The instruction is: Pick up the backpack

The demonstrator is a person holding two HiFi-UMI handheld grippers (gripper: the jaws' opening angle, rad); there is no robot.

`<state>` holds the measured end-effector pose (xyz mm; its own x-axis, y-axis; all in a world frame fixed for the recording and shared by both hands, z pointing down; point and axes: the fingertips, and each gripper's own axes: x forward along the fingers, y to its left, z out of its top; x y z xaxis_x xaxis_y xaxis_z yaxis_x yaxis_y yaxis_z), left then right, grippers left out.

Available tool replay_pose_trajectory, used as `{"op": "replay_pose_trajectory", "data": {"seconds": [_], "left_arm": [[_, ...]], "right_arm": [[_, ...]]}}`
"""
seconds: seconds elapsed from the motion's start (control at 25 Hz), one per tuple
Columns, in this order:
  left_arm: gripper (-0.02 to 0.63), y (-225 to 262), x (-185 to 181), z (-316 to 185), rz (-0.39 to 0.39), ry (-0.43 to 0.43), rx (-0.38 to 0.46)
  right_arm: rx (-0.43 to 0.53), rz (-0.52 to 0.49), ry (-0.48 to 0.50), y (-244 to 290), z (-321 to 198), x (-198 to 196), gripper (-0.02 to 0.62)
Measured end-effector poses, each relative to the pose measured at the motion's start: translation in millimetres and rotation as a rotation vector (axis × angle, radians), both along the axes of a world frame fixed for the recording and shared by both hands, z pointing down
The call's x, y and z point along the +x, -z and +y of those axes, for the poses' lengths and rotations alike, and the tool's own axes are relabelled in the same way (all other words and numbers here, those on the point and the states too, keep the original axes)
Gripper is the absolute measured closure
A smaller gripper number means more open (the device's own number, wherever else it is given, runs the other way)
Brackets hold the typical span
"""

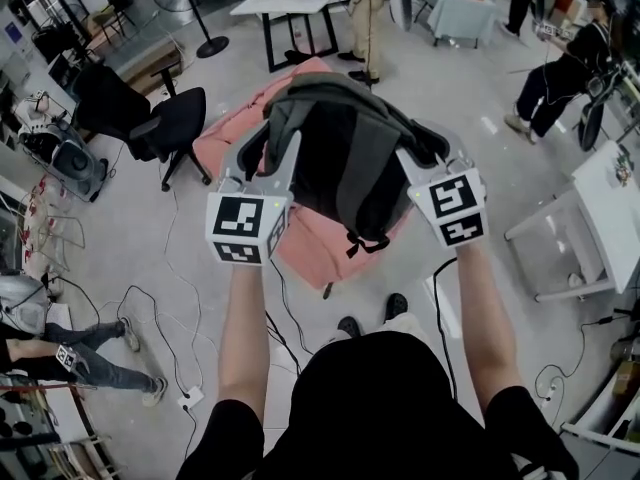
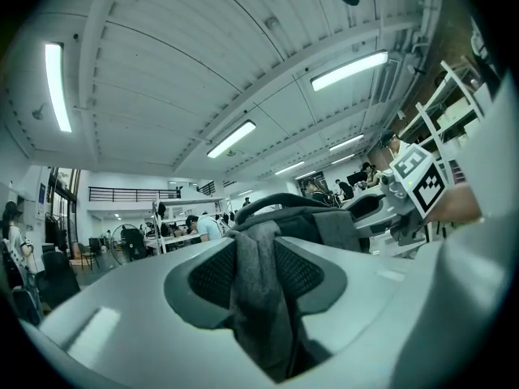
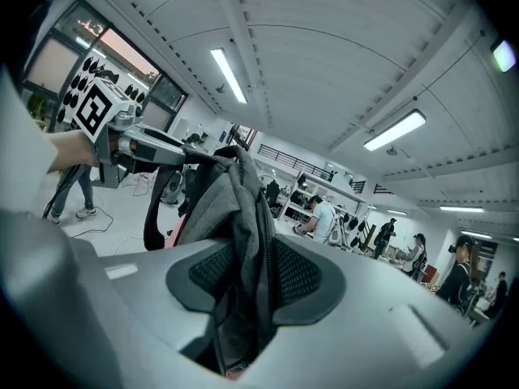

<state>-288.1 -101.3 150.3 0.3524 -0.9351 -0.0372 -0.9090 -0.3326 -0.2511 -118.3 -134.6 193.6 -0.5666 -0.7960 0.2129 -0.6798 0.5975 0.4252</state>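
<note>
A black swivel office chair (image 1: 165, 128) stands just left of the pink cloth-covered worktop (image 1: 225, 138), and loose cables (image 1: 170, 318) trail over the grey floor (image 1: 480, 298) around the person's feet. Beyond the worktop is a white table (image 1: 285, 3) with a standing person (image 1: 362, 18) beside it. Another person (image 1: 560, 78) sits at the upper right, and a second white table (image 1: 610, 208) runs along the right edge. Nothing stands between the grippers and their load.

The dark grey fabric backpack (image 1: 335, 158) hangs between the two grippers over the pink worktop and covers its middle. Its lower end, where a black strap dangles, lies against the pink in the head view, so whether it still touches the worktop cannot be told. In both gripper views the broad grey finger bodies fill the lower half, and only a pinched fold and the backpack's top loop show above them.

The left gripper (image 1: 280, 146) has its fingers (image 2: 203, 278) pinching a fold of grey fabric on the backpack's left side. The right gripper (image 1: 415, 156) has its fingers (image 3: 304, 278) pinching fabric beside a zip on the right side. Both bare forearms reach straight forward, roughly parallel, with the marker cubes facing up towards the head camera.
</note>
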Motion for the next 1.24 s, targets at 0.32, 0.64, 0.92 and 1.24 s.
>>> {"op": "replay_pose_trajectory", "data": {"seconds": [0.32,0.64,0.92,1.24], "left_arm": [[0.465,3,-3,-1,0.002,-0.007,0.003],[0.465,-2,-7,-1,0.016,-0.006,0.000],[0.463,-3,-11,-1,0.016,-0.007,-0.008],[0.462,-4,-13,-5,0.031,-0.005,-0.016]], "right_arm": [[0.011,0.007,-0.007,4,-1,-3,0.454],[0.019,0.019,-0.005,2,0,-6,0.454],[0.022,0.032,-0.005,2,1,-9,0.454],[0.011,0.036,-0.011,1,2,-10,0.454]]}}
